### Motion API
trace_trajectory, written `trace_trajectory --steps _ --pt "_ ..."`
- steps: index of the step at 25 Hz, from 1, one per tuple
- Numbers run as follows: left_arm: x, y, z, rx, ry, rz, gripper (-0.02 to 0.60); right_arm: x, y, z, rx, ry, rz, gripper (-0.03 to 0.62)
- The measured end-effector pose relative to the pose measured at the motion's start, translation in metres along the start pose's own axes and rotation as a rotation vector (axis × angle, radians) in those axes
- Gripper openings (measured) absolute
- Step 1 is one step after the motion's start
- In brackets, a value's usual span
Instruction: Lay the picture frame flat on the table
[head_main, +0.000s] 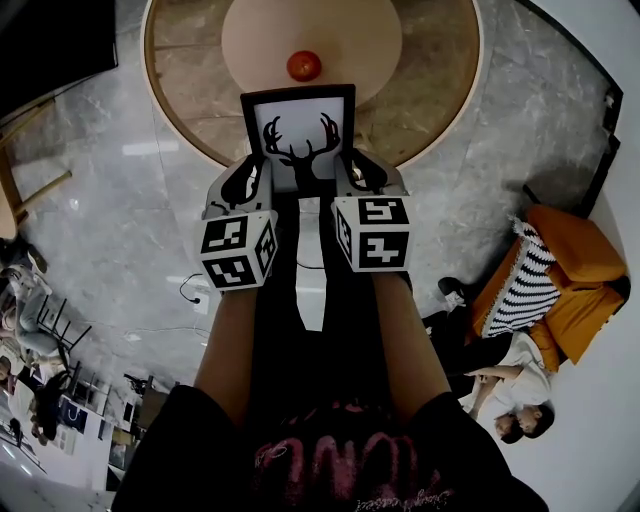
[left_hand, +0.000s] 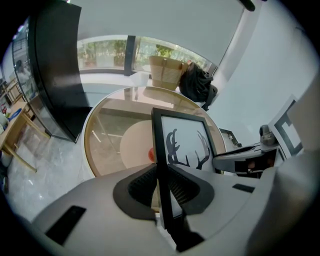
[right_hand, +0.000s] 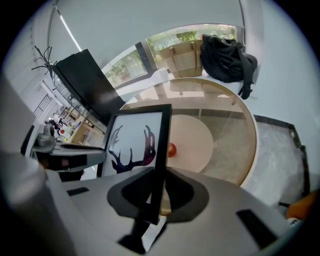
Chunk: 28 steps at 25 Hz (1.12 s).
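Note:
A black picture frame (head_main: 298, 135) with a deer-antler print is held upright over the near edge of the round table (head_main: 440, 120). My left gripper (head_main: 250, 180) is shut on its left side bar, and my right gripper (head_main: 355, 175) is shut on its right side bar. In the left gripper view the frame (left_hand: 182, 142) stands edge-on between the jaws of the left gripper (left_hand: 162, 187). The right gripper view shows the frame (right_hand: 135, 142) the same way, clamped in the right gripper (right_hand: 155, 192). Whether the frame's bottom edge touches the table is hidden.
A red ball (head_main: 304, 66) lies on a lighter round disc (head_main: 330, 30) in the table's middle, just beyond the frame. An orange armchair (head_main: 575, 265) with a striped cushion and a seated person (head_main: 500, 390) are at the right. A wooden chair (head_main: 20, 180) stands at the left.

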<state>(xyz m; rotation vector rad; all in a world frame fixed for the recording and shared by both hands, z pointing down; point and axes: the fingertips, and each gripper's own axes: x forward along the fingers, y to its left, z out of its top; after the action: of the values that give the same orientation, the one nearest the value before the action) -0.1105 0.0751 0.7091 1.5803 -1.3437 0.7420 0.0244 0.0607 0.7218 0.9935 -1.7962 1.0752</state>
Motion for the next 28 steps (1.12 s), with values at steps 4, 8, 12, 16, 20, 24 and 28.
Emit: trace_trajectory --steps 4,8,12,16,20,24,28 --pt "0.009 0.003 -0.008 -0.008 0.012 0.000 0.074 0.009 -0.002 -0.006 0.000 0.014 -0.003 0.081" --pt "0.017 0.007 -0.015 -0.013 0.032 0.000 0.074 0.018 -0.002 -0.013 0.006 0.034 -0.001 0.081" --pt "0.020 0.008 -0.019 -0.015 0.037 0.006 0.074 0.025 -0.004 -0.017 0.007 0.046 0.004 0.081" --pt "0.026 0.010 -0.027 -0.024 0.049 0.008 0.074 0.030 -0.005 -0.023 0.005 0.058 0.008 0.081" --pt "0.034 0.013 -0.030 -0.015 0.059 0.004 0.074 0.037 -0.007 -0.027 0.013 0.069 0.005 0.081" --pt "0.038 0.013 -0.033 -0.014 0.066 0.000 0.074 0.040 -0.008 -0.030 0.016 0.073 0.007 0.081" --pt "0.041 0.014 -0.035 -0.020 0.068 0.002 0.074 0.042 -0.009 -0.031 0.013 0.072 0.009 0.081"
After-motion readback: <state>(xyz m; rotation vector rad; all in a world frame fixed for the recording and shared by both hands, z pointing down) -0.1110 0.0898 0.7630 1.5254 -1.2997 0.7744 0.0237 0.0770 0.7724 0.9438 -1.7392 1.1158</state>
